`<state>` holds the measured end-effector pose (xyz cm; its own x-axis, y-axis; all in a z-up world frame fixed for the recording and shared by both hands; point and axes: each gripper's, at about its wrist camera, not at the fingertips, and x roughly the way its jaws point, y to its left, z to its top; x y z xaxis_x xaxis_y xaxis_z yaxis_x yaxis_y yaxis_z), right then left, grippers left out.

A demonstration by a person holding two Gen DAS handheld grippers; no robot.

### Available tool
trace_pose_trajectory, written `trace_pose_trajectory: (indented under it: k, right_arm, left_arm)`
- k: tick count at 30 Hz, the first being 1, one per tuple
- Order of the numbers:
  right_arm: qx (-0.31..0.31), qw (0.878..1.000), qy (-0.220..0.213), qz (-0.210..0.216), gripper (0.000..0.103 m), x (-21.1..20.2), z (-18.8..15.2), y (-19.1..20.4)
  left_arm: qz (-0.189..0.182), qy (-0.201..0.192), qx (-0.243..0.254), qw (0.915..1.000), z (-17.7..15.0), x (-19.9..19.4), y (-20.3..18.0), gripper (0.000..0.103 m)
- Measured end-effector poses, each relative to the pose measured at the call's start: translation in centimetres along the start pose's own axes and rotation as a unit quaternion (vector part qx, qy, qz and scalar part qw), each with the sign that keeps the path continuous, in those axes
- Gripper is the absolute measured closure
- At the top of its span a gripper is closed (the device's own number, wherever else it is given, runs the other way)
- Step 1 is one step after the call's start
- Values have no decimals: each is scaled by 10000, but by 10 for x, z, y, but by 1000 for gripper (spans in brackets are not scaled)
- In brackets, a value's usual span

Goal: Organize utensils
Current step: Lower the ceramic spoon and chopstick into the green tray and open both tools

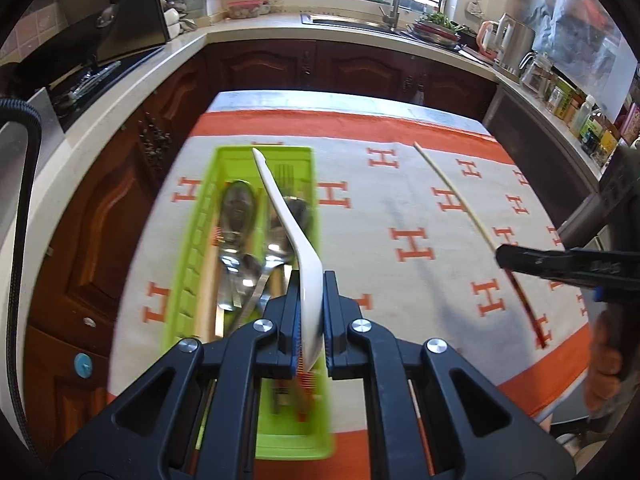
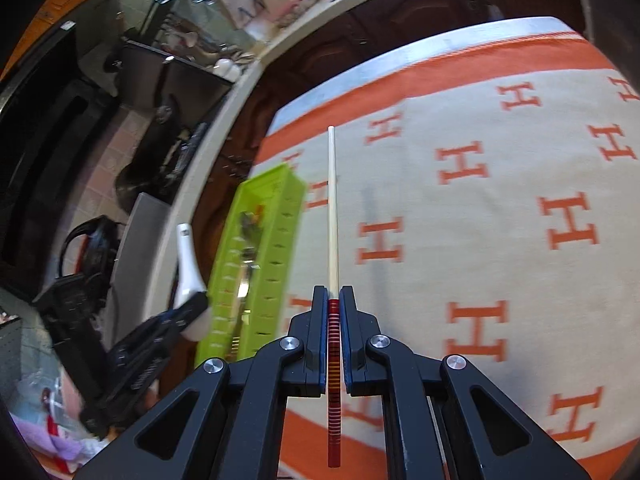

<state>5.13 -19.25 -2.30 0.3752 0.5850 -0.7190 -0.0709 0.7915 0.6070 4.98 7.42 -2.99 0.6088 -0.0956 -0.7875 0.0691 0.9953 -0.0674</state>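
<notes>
My left gripper (image 1: 311, 280) is shut on a white ceramic spoon (image 1: 288, 216) and holds it above the green utensil tray (image 1: 208, 208), handle pointing away. The tray holds metal spoons (image 1: 238, 208), a fork and wooden-handled pieces. My right gripper (image 2: 333, 294) is shut on a chopstick (image 2: 333, 208) with a red striped end, held above the cloth to the right of the tray (image 2: 276, 224). The left gripper with the spoon (image 2: 186, 264) shows at the left of the right wrist view. The right gripper (image 1: 504, 258) and chopstick (image 1: 452, 188) show at the right of the left wrist view.
The table is covered by a cream cloth (image 1: 400, 208) with orange H letters and an orange border. Dark wooden cabinets (image 1: 352, 68) and a counter with a sink (image 1: 360, 24) surround it. A stove (image 1: 92, 80) stands to the left.
</notes>
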Motion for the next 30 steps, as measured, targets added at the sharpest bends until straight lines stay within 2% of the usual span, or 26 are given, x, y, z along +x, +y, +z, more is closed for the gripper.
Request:
trace_pose_trajectory:
  k: [6,11,21,24,30]
  right_arm:
    - [-164,9990,308,271,98,32,-4,70]
    - [-102,9986,495,170,98,69,-11,105]
    - [23,9948,1006,-176,95,134,-23,121]
    - [-45,9934,1126,-199,94,143,-27,123]
    - [-307,9931,1077,-349,88,143,-32,127]
  left_arm:
    - [-54,74,190,9998,3,8,33,97]
    - [-317,200,195,9991,3,17,58,97]
    - [-705,256,99,9971,2,24,81,97]
    - [-751,268,0,9968,3,24,84,97]
    - [-790,280,-57,9965,1,22,86,96]
